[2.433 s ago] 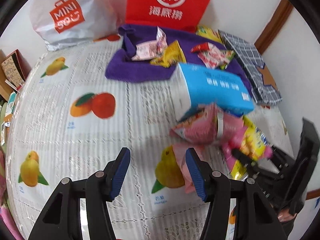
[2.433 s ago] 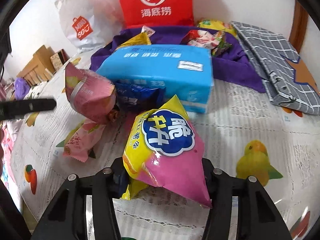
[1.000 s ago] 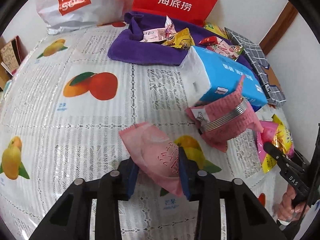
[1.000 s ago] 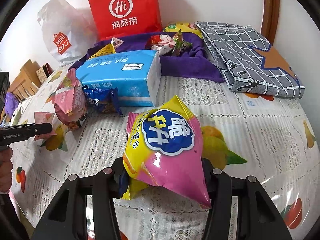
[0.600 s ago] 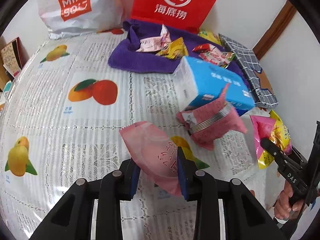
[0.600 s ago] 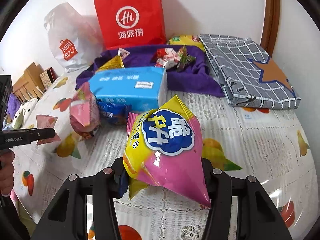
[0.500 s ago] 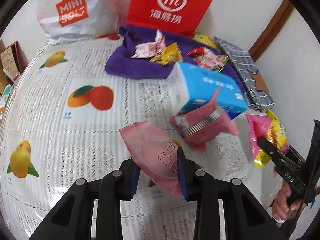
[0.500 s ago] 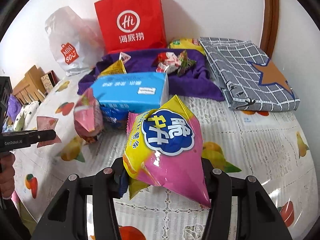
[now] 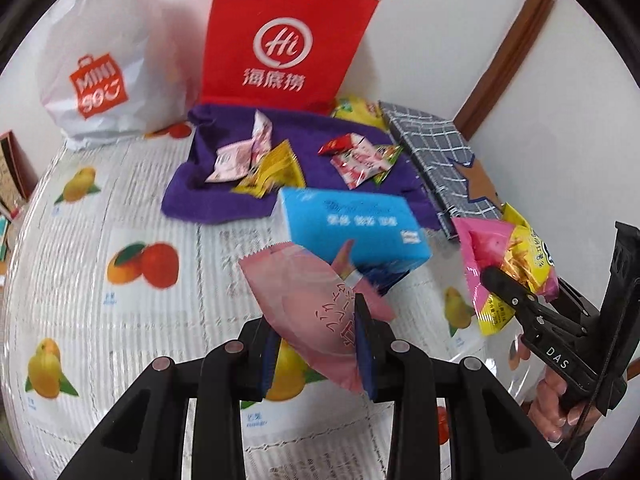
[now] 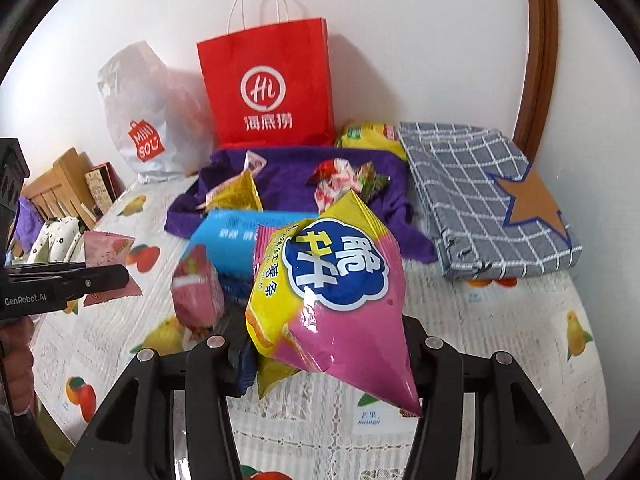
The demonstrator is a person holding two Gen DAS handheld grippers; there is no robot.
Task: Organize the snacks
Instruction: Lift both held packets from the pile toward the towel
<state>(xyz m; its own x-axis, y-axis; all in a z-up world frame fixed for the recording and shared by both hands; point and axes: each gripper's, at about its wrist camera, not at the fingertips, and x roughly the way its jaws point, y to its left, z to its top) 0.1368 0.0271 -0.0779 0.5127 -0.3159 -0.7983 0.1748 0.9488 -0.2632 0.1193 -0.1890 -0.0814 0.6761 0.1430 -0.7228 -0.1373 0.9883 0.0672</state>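
**A:** Left to right, then. Why is the pale pink packet point(image 9: 308, 312) up in the air?

**B:** The left gripper point(image 9: 316, 344) has its fingers pinched on the packet's lower half, clear of the table point(image 9: 132, 320), near the front edge. I'd judge it is being carried toward the purple cloth point(image 9: 212, 204) at the back edge, where small snacks already lie in a loose group.

**A:** What lies there?

**B:** A pink-and-white sachet point(image 9: 236, 156), a yellow packet point(image 9: 276, 172) and a red-and-white packet point(image 9: 360, 160). The cloth serves as the gathering spot; nothing walled holds them. Behind it stand a white plastic bag point(image 9: 104, 80) and a red paper bag point(image 9: 284, 48); I cannot tell what is inside either.

**A:** And mid-table?

**B:** A blue tissue pack point(image 9: 352, 224), with a darker pink bag point(image 10: 198, 292) leaning against its front.

**A:** The right side?

**B:** The right gripper point(image 10: 324, 360) has its fingers clamped on the bottom of the yellow-and-pink chip bag point(image 10: 328, 280), held upright above the table. A folded checked cloth point(image 10: 480, 196) lies at the back right corner.
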